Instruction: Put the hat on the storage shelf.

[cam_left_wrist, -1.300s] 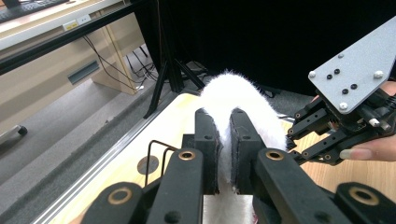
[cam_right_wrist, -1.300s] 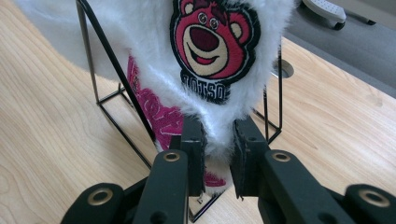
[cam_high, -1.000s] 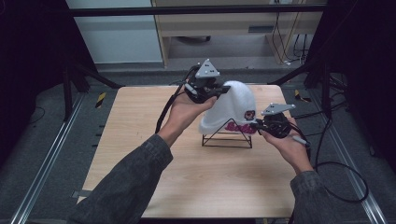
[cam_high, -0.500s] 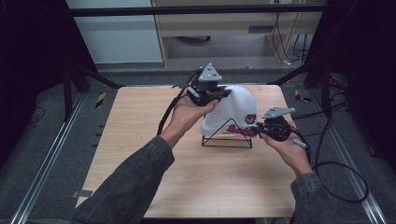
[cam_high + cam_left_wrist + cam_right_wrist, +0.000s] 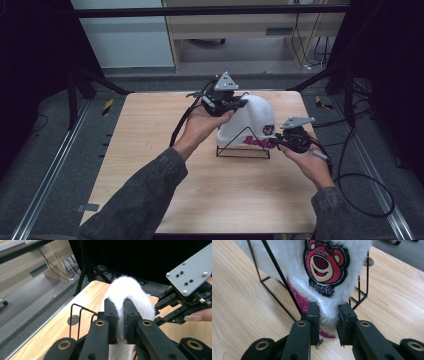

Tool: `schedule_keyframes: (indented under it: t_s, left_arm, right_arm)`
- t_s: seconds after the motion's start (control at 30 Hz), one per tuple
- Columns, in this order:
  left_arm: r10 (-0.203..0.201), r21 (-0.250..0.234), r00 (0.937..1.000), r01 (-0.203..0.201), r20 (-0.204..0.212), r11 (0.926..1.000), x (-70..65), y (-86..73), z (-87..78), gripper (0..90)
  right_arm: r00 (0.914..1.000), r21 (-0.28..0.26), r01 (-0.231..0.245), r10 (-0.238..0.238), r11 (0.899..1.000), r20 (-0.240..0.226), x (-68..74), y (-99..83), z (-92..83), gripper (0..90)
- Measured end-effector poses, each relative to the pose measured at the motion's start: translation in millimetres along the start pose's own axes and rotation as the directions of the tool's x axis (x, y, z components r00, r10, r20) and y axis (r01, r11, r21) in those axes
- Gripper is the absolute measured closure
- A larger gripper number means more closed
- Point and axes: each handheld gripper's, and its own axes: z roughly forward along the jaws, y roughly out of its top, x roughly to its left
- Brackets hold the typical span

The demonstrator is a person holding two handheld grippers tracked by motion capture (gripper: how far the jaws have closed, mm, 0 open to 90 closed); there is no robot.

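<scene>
White fluffy hat point(image 5: 250, 120) sat draped over black wire stand point(image 5: 243, 149) at far centre of wooden table point(image 5: 150, 150); left gripper point(image 5: 235, 104) was clamped on the hat's top; right gripper point(image 5: 276, 142), jaws just easing apart, pinched the lower edge under the bear patch point(image 5: 325, 263).

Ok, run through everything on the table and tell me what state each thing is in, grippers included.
Hat: white and fluffy, draped over the rack, bear patch facing the right gripper.
Wire rack: upright on the table, under the hat.
Left gripper: shut, pinching the hat's top.
Right gripper: jaws have just been opening a little, hat's lower edge between them, pads still on the fur.
Table: wooden, bearing the rack.
</scene>
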Motion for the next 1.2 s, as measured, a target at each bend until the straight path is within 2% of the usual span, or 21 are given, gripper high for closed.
schedule_keyframes:
  t_s: [0.47, 0.63, 0.7, 0.77, 0.83, 0.97, 1.07, 1.13, 1.2]
  left_arm:
    - [-0.001, 0.027, 1.0, 0.001, 0.009, 0.9996, -2.1, -7.8, 7.5, 83.7]
    - [0.003, 0.044, 0.9999, -0.004, 0.01, 0.999, -3.8, -11.1, 11.4, 83.4]
    - [0.003, 0.073, 0.9999, -0.004, 0.015, 0.9973, -3.8, -13.1, 14.6, 81.6]
    - [0.024, 0.089, 0.9997, -0.024, 0.0, 0.9957, -4.6, -16.1, 16.9, 76.4]
    - [0.0, 0.068, 1.0, 0.0, 0.004, 0.9977, -3.9, -18.5, 15.6, 69.5]
    - [0.012, 0.048, 0.9995, -0.01, -0.03, 0.9988, -6.8, -21.1, 9.2, 59.8]
    - [0.027, 0.06, 0.9981, -0.023, -0.056, 0.9979, -9.8, -24.3, 2.2, 48.6]
    - [0.019, 0.05, 0.9975, -0.016, -0.068, 0.9986, -10.6, -26.9, -2.9, 40.0]
    - [0.018, 0.04, 0.9965, -0.015, -0.081, 0.9991, -10.9, -28.6, -8.1, 35.7]
  right_arm:
    - [0.9999, 0.02, -0.015, 0.015, 1.0, -0.001, -1.8, -7.6, 4.7, 69.9]
    - [0.9996, 0.03, -0.028, 0.028, 0.999, 0.005, -2.1, -8.4, 4.5, 64.5]
    - [0.9991, 0.028, -0.039, 0.038, 0.999, 0.018, -1.7, -8.8, 2.9, 61.1]
    - [0.9983, 0.012, -0.055, 0.055, 0.998, 0.02, -1.6, -9.6, -1.2, 59.5]
    - [0.9979, 0.002, -0.062, 0.062, 0.998, 0.019, -2.1, -10.7, -5.0, 59.3]
    - [0.9964, -0.028, -0.082, 0.083, 0.996, 0.016, 0.0, -13.3, -10.5, 58.0]
    - [0.9966, -0.041, -0.078, 0.079, 0.996, 0.022, 5.7, -14.4, -14.3, 54.0]
    - [0.9961, -0.054, -0.081, 0.083, 0.995, 0.029, 10.7, -17.9, -18.6, 50.8]
    - [0.9952, -0.054, -0.086, 0.088, 0.995, 0.042, 13.4, -21.1, -21.6, 48.4]
